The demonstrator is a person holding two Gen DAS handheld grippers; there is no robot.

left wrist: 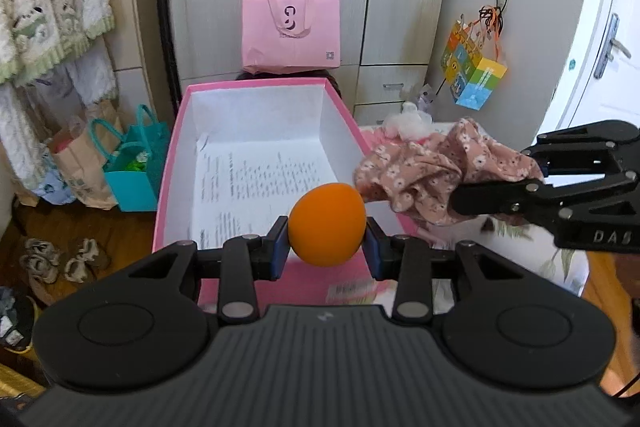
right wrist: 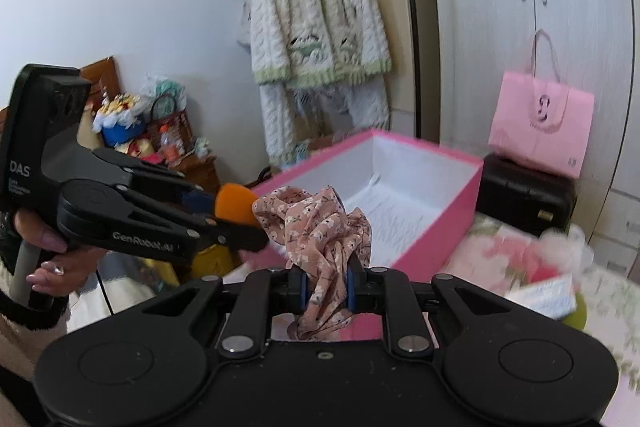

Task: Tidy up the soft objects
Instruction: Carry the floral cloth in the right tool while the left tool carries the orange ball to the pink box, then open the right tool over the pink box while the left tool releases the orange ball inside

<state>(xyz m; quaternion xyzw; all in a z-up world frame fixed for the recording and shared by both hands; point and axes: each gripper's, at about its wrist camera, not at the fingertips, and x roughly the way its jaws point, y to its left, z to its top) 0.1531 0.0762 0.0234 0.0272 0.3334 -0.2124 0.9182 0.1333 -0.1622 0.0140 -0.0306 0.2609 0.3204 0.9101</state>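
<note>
The big pink box [left wrist: 256, 163] sits open with a printed paper on its floor. Just beside its right wall, the right gripper [right wrist: 326, 287] squeezes a flowery pink cloth [right wrist: 320, 227]. At its near edge, the left gripper [left wrist: 327, 251] pinches a small orange ball [left wrist: 327, 223].

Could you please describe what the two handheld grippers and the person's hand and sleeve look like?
Both the left gripper and the right gripper are matte black linkage frames with silver pivot pins and blue finger pads. White lettering reads DAS and GenRobot.AI. The hand grips a grey handle and has glossy painted nails; a dark fuzzy cuff shows.
</note>
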